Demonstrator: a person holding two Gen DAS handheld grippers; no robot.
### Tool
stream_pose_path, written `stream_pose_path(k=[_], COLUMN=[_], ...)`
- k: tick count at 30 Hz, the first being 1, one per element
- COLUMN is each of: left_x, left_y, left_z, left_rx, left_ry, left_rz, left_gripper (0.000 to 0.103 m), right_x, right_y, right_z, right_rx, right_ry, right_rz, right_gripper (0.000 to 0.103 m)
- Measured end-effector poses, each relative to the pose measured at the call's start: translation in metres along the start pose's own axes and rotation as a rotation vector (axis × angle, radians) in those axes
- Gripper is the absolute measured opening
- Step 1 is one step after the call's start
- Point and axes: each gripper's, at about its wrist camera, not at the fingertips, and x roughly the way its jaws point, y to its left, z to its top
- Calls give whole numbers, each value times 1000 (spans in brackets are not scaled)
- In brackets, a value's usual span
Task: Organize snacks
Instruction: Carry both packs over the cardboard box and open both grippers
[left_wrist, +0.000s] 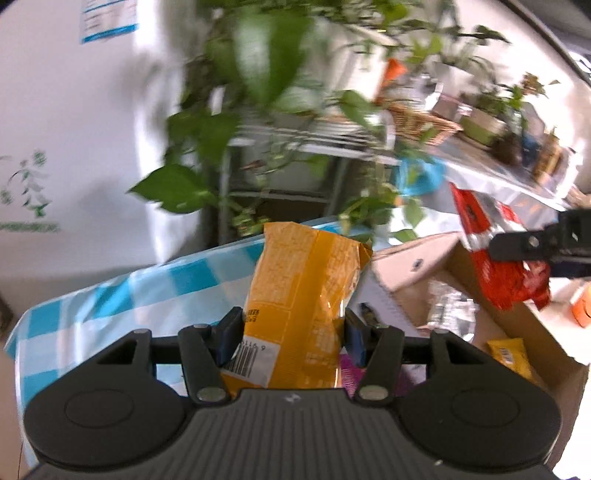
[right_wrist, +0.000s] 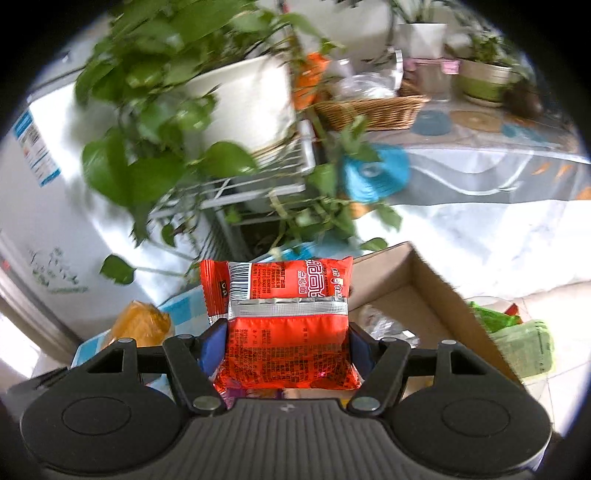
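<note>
My left gripper (left_wrist: 293, 328) is shut on a yellow-orange snack bag (left_wrist: 306, 288) and holds it upright above the blue checkered tablecloth (left_wrist: 110, 295). My right gripper (right_wrist: 288, 332) is shut on a red snack packet (right_wrist: 291, 325) with a silver seam, held above the open cardboard box (right_wrist: 417, 280). In the left wrist view the right gripper (left_wrist: 517, 251) shows at the right edge with the red packet (left_wrist: 495, 273) over the box (left_wrist: 524, 332). The yellow bag also shows low left in the right wrist view (right_wrist: 142, 325).
The box holds a small yellow packet (left_wrist: 509, 354), clear wrappers (left_wrist: 447, 306) and a purple packet (left_wrist: 349, 373). A leafy potted plant (right_wrist: 236, 103) on a white wire rack (right_wrist: 258, 184) stands behind. A wicker basket (right_wrist: 373, 107) sits farther back. Green packets (right_wrist: 517, 332) lie right of the box.
</note>
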Motion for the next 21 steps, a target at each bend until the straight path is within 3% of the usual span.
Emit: stream_pose_path(k=[11,21], left_x=[5,25], left_y=[-53,-82], left_z=[6,2], left_rx=[55,53], left_ry=[-48,-16], left_rz=[-220,-308], left_gripper=[55,55], right_x=[-5,-6], right_y=[-42,-60], right_z=[8,8], right_rx=[94,162], right_ry=[-23,-25], right_rz=[-71,-128], right_gripper=[74,74])
